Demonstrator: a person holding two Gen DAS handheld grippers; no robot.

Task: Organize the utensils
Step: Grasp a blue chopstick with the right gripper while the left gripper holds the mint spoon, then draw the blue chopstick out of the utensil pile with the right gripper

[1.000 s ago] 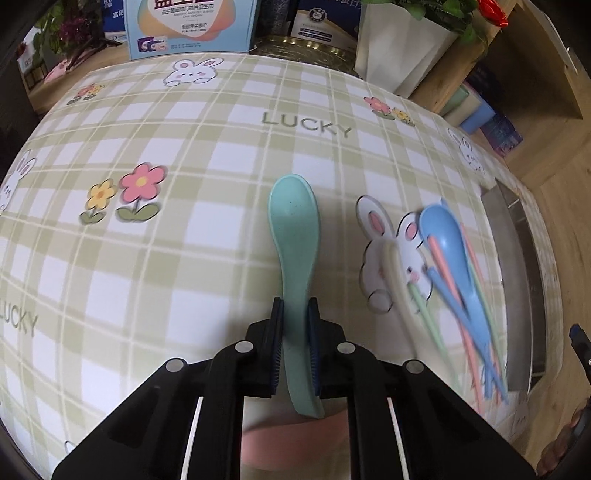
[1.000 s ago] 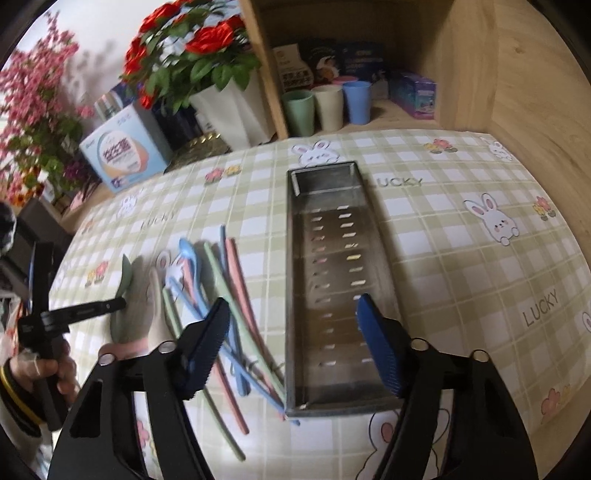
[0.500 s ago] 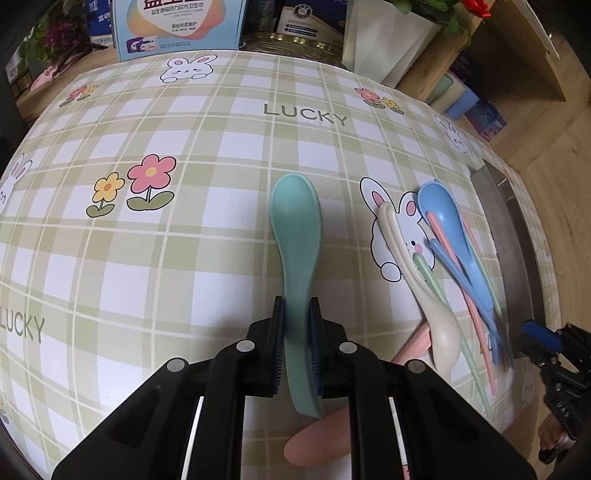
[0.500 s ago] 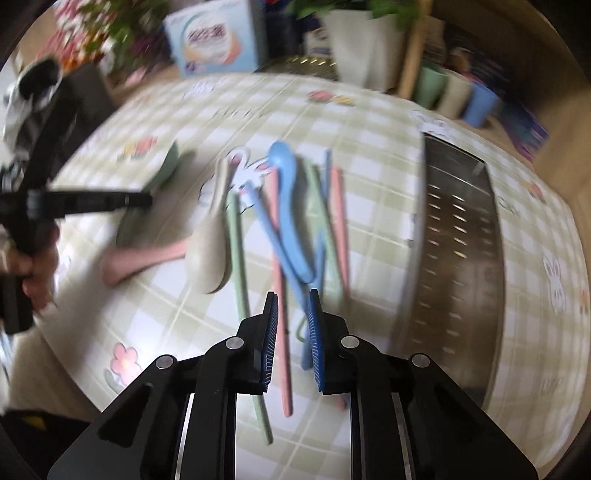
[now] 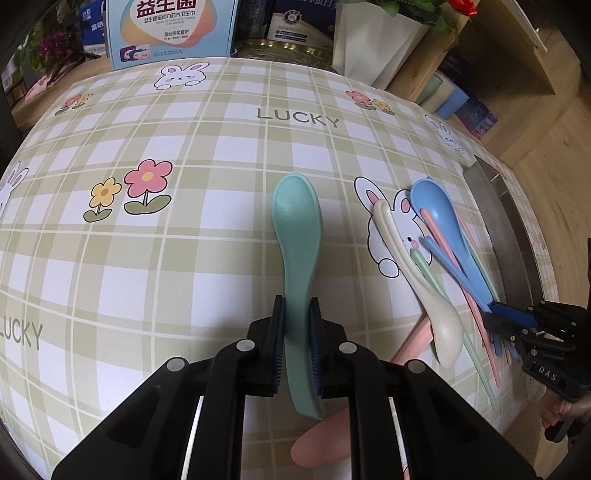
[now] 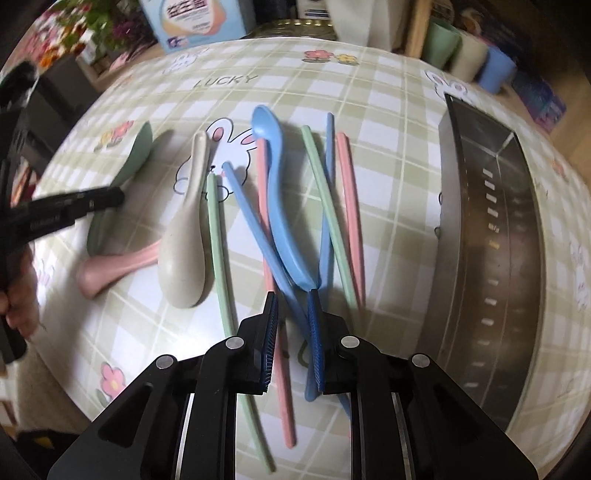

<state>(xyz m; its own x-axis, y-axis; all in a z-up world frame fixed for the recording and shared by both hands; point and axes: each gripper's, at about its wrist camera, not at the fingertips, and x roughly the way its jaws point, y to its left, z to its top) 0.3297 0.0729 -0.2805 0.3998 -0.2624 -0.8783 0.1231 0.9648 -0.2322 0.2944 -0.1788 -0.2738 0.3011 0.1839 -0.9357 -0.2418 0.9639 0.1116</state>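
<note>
Left gripper [image 5: 297, 308] clamps the green spoon [image 5: 297, 236] by its handle, held over the tablecloth [image 5: 184, 258]. Right gripper [image 6: 293, 306], jaws narrow, appears closed on a blue chopstick [image 6: 255, 229] amid the pile; next, probably lifting toward the metal tray [image 6: 491, 221].

The word "LUCKY" is printed in grey capitals on the checked tablecloth [image 5: 221, 155], once toward 12 o'clock in the left wrist view and again, cut off by the frame, at 9 o'clock. The carton [image 5: 171, 31] at 11 o'clock carries large Chinese characters, "益生菌", above smaller lines too fine to read. The letters "DAS" stand in white on the black body of the right gripper [image 5: 496, 317] at 4 o'clock.
</note>
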